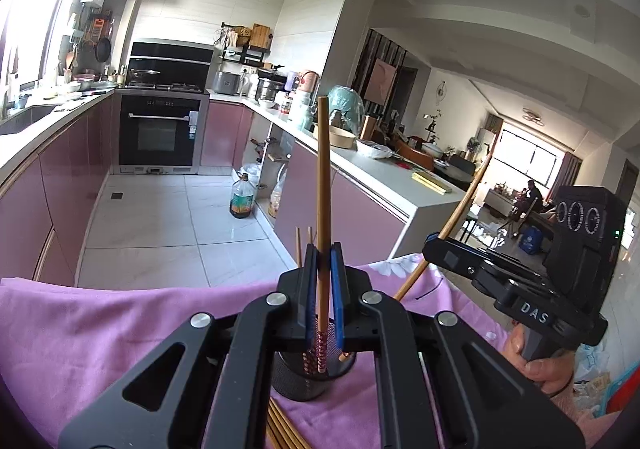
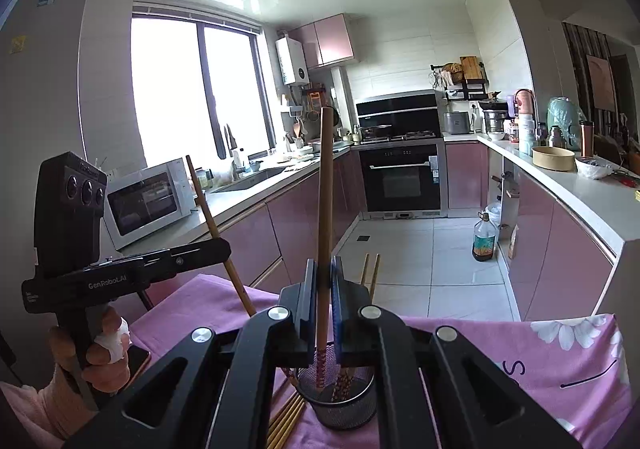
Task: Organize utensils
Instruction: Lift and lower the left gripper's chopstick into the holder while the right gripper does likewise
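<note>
A black mesh cup (image 1: 298,383) (image 2: 344,405) stands on the pink cloth. My left gripper (image 1: 323,273) is shut on a brown chopstick (image 1: 322,185), held upright with its patterned tip inside the cup. My right gripper (image 2: 323,281) is shut on another chopstick (image 2: 325,185), its tip also in the cup. Each gripper shows in the other's view, the right gripper (image 1: 434,239) and the left gripper (image 2: 222,247), each with its chopstick. Two more chopsticks (image 2: 370,275) stand in the cup. Several loose chopsticks (image 1: 282,429) (image 2: 286,421) lie on the cloth beside it.
The pink cloth (image 1: 120,325) (image 2: 540,361) covers the table. Beyond it is a kitchen floor with an oil bottle (image 1: 242,197), an oven (image 2: 402,177), pink cabinets and a white counter (image 1: 400,177). A phone (image 2: 138,359) lies at the cloth's left edge.
</note>
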A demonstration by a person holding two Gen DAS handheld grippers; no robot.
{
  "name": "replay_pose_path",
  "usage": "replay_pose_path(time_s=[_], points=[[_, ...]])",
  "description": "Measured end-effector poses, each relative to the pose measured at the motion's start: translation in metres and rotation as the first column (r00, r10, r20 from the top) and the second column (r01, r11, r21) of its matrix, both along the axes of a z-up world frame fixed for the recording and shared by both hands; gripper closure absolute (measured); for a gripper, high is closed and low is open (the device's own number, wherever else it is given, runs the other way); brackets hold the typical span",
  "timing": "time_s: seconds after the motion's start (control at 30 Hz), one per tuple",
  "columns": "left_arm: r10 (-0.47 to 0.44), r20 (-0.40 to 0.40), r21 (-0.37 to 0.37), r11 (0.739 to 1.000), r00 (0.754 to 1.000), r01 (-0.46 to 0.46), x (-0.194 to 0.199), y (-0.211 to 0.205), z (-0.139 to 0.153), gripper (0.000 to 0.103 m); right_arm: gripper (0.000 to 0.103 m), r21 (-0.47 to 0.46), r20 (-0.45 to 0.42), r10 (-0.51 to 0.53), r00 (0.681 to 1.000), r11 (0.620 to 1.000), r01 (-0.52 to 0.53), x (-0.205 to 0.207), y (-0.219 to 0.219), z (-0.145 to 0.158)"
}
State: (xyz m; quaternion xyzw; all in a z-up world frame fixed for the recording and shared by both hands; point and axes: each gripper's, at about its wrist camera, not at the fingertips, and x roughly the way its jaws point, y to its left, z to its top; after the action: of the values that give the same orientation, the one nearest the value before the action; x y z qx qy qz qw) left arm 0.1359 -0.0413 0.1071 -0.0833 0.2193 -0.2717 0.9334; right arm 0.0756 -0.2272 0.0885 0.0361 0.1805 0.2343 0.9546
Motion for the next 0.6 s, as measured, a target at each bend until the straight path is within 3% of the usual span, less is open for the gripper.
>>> replay_pose_path(time_s=[0.6], points=[[-0.007,-0.123,0.172,0.985,0.992,0.029,0.036,-0.037,-0.051,0.096,0.098,-0.083,-0.153,-0.021,0.988,0.997,0.009,0.042,0.014,-0.042]])
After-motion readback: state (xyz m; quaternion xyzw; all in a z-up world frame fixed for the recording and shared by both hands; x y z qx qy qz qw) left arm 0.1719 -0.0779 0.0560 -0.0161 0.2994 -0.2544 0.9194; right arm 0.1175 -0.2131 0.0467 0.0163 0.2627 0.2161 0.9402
